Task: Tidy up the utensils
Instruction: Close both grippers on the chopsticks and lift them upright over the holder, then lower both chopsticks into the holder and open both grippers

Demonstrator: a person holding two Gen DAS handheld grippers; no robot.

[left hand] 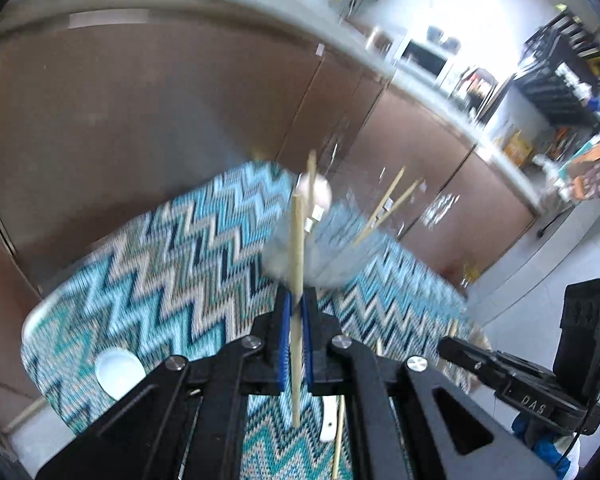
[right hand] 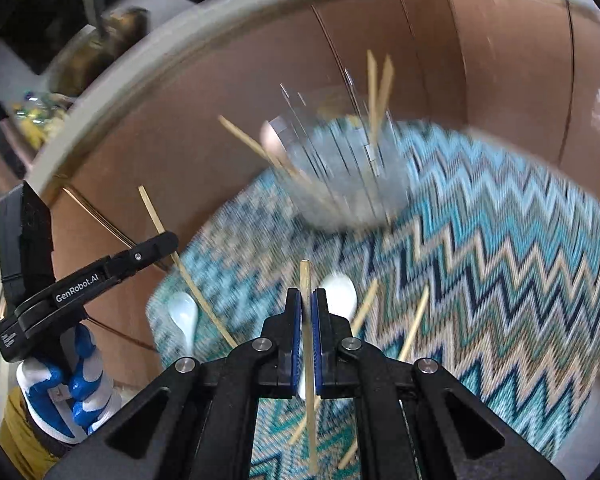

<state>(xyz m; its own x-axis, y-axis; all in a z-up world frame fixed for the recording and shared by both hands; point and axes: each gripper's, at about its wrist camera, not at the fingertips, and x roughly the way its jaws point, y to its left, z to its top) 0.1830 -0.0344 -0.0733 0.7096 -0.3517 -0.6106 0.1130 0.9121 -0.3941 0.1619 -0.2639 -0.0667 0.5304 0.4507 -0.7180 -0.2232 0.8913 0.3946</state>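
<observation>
- left gripper (left hand: 297,312) clenched on a wooden chopstick (left hand: 297,280), upright between blue pads.
- right gripper (right hand: 309,312) clamped likewise on another chopstick (right hand: 307,344).
- below: zigzag placemat (right hand: 480,280) with white spoons (right hand: 342,292) and loose chopsticks (right hand: 414,322) lying flat.
- farther out: blurred clear glass holder (right hand: 340,176) on the mat, holding chopsticks (right hand: 376,92).
- beyond: brown cabinet fronts (left hand: 140,120).

Showing a zigzag mat (left hand: 172,264) in teal, pale blue, navy and beige; pale tan chopsticks (right hand: 309,360); white spoons (right hand: 184,312); blue pads (left hand: 286,340) on black grippers; brown cabinets (left hand: 140,120).
</observation>
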